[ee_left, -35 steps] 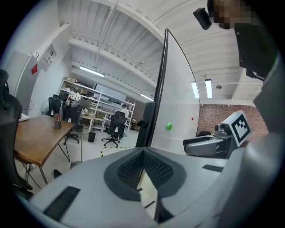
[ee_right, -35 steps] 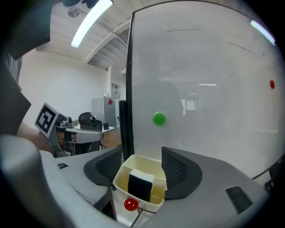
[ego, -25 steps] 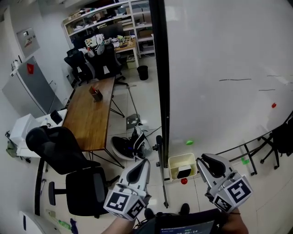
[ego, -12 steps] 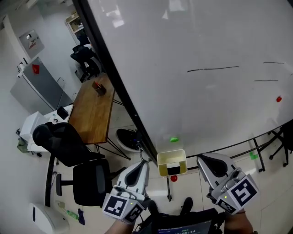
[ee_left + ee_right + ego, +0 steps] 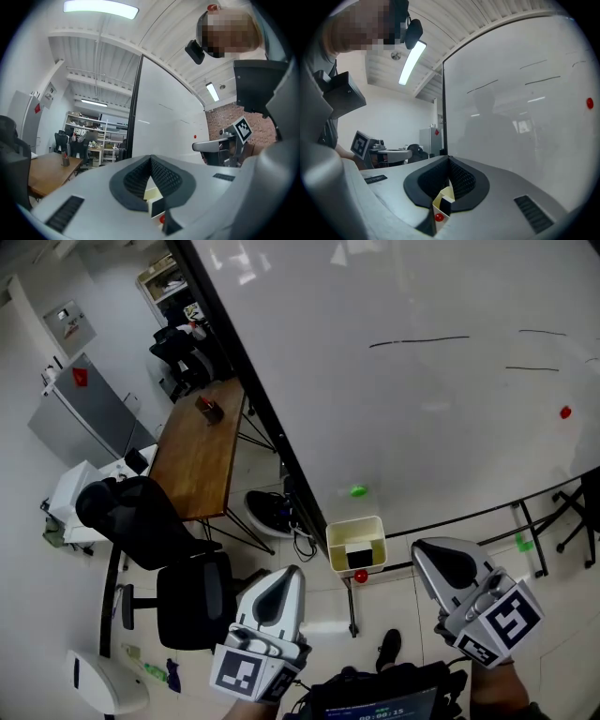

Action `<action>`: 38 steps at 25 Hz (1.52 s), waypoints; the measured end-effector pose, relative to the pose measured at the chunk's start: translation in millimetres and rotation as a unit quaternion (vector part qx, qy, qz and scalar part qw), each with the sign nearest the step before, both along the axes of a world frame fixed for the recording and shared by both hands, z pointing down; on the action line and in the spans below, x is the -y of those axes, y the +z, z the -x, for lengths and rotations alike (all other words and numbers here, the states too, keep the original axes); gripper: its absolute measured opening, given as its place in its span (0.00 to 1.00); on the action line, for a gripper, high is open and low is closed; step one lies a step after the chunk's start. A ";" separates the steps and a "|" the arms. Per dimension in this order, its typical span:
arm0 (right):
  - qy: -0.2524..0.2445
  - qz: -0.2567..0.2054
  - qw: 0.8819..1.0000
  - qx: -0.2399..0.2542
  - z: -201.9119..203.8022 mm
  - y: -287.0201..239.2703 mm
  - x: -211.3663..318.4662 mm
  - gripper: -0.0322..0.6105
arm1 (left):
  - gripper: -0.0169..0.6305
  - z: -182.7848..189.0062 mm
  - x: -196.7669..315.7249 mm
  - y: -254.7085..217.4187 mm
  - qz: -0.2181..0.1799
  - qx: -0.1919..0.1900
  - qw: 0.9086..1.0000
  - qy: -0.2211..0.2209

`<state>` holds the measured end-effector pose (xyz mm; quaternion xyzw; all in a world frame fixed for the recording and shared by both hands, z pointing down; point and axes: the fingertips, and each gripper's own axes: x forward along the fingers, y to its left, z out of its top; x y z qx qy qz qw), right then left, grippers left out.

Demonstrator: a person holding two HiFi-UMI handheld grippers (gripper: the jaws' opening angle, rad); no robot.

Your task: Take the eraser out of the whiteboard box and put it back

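Cream box holds the eraser — left tool, right tool closed

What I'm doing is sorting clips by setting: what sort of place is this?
Most likely an office or lab workroom: a large standing whiteboard, a long wooden table, and black office chairs beside it.

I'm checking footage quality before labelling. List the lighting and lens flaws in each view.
Head view: the wide lens curves the lower rail of the whiteboard, and lamp glare smears its top. Left gripper view: a dark round vignette fills the corners, and the ceiling lamp glares bright. Right gripper view: same vignette, with pale lamp reflections washing over the whiteboard.
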<state>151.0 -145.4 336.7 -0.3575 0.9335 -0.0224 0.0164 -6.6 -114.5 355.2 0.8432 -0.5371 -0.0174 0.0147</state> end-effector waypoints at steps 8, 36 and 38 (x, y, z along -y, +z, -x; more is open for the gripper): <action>0.049 0.026 0.998 -0.020 45.6 -4.7 -95.3 0.08 | 0.07 46.0 -88.0 8.1 0.022 -0.036 0.997 0.057; 0.080 0.002 0.997 0.013 -161.8 -56.4 -201.6 0.08 | 0.07 -132.8 -186.6 -46.8 0.005 -0.051 0.997 0.055; 0.079 0.000 0.997 0.012 -161.5 -58.0 -203.2 0.08 | 0.07 -133.8 -188.5 -49.0 0.002 -0.047 0.997 0.055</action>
